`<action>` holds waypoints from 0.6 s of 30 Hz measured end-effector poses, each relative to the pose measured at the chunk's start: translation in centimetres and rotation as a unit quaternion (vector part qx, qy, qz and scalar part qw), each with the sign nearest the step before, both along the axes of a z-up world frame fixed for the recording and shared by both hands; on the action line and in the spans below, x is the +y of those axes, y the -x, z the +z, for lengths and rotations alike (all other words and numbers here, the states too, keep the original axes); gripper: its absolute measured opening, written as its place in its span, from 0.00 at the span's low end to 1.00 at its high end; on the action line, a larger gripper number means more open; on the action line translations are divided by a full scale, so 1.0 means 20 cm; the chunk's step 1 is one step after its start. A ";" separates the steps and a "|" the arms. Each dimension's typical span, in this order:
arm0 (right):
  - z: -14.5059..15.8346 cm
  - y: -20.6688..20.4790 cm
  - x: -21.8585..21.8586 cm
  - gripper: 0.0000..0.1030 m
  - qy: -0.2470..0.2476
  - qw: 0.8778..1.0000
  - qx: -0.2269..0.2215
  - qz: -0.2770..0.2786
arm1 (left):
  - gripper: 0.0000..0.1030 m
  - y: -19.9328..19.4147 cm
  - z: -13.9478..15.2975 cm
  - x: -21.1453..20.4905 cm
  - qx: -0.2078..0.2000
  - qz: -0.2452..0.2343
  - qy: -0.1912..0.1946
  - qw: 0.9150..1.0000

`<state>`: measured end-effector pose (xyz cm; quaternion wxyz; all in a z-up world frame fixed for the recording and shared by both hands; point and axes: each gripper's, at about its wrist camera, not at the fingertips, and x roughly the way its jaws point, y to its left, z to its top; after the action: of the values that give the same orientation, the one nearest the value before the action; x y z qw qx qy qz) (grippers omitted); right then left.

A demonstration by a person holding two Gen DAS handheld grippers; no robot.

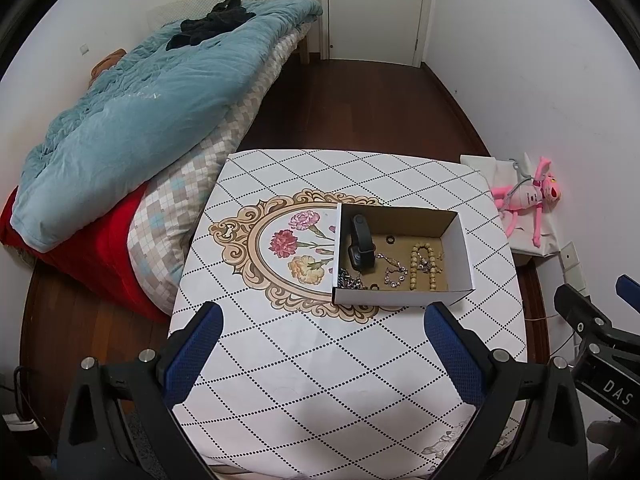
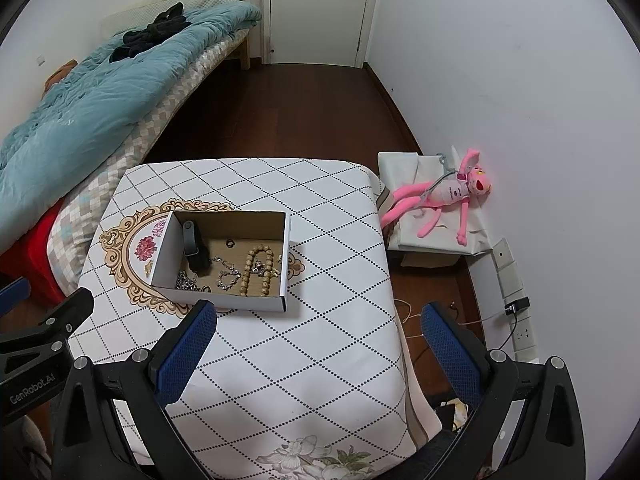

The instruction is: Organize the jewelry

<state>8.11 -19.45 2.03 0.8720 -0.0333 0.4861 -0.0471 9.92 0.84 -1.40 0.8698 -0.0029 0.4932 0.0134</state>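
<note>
An open white cardboard box (image 1: 460,252) (image 2: 285,252) stands on the small table (image 1: 320,380) (image 2: 300,360). Inside lie a black wristband watch (image 1: 362,246) (image 2: 196,248), a beaded bracelet (image 1: 422,266) (image 2: 256,268), silver chains (image 1: 394,272) (image 2: 228,276) and small rings (image 1: 390,239). My left gripper (image 1: 324,316) is open and empty, above the table just before the box. My right gripper (image 2: 320,316) is open and empty, to the right of the box near the table's right edge.
The table has a diamond-pattern cloth. A bed with a blue quilt (image 1: 132,120) (image 2: 100,92) is on the left. A pink plush toy (image 1: 528,196) (image 2: 444,196) lies on a wrapped box at the right wall. Wall sockets and cables (image 2: 516,308) are low right. A door (image 1: 376,8) is behind.
</note>
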 end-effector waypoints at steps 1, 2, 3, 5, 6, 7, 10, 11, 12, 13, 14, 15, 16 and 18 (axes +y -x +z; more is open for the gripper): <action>0.00 0.00 0.00 1.00 0.000 1.000 0.000 0.001 | 1.00 0.00 0.00 0.00 0.000 0.000 0.001 1.000; 0.00 0.00 0.00 1.00 0.000 1.000 0.001 0.001 | 1.00 0.00 0.00 0.00 0.000 0.000 0.000 1.000; 0.00 0.00 0.00 1.00 0.000 1.000 0.001 0.001 | 1.00 0.00 0.00 0.00 -0.001 0.000 -0.001 1.000; 0.00 0.00 0.00 1.00 0.000 1.000 0.000 0.001 | 1.00 0.00 0.00 0.00 -0.001 -0.001 -0.001 1.000; 0.00 -0.01 0.00 1.00 -0.001 1.000 0.001 0.001 | 1.00 0.00 0.00 -0.01 -0.001 -0.001 0.000 1.000; 0.00 0.00 0.00 1.00 -0.001 1.000 0.002 0.002 | 1.00 -0.01 0.00 -0.01 -0.001 0.000 -0.001 1.000; 0.00 -0.01 0.00 1.00 -0.001 1.000 0.002 0.001 | 1.00 -0.01 0.00 -0.01 -0.002 0.000 -0.002 1.000; -0.01 -0.01 0.00 1.00 -0.001 1.000 0.003 0.002 | 1.00 -0.01 0.00 -0.01 -0.002 0.000 -0.002 1.000; 0.00 0.00 0.00 1.00 0.000 1.000 0.003 0.002 | 1.00 -0.02 0.00 -0.01 -0.001 0.000 -0.001 1.000; -0.01 -0.01 0.00 1.00 0.001 1.000 0.004 0.002 | 1.00 -0.02 0.00 -0.01 -0.001 0.000 -0.001 1.000; -0.01 -0.01 0.00 1.00 0.001 1.000 0.004 0.002 | 1.00 -0.01 0.00 -0.01 -0.001 -0.001 -0.002 1.000; -0.01 -0.01 0.00 1.00 0.000 1.000 0.004 0.002 | 1.00 -0.01 0.00 -0.01 -0.001 -0.001 -0.001 1.000; -0.01 -0.01 0.01 1.00 0.002 1.000 0.004 0.001 | 1.00 -0.01 0.00 -0.01 -0.001 -0.001 -0.001 1.000; -0.01 -0.02 0.01 1.00 0.001 1.000 0.004 0.001 | 1.00 -0.02 0.00 -0.01 -0.002 -0.001 -0.002 1.000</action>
<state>8.47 -19.32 1.78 0.8700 -0.0351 0.4897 -0.0461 10.26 0.60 -1.33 0.8706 -0.0010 0.4919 0.0132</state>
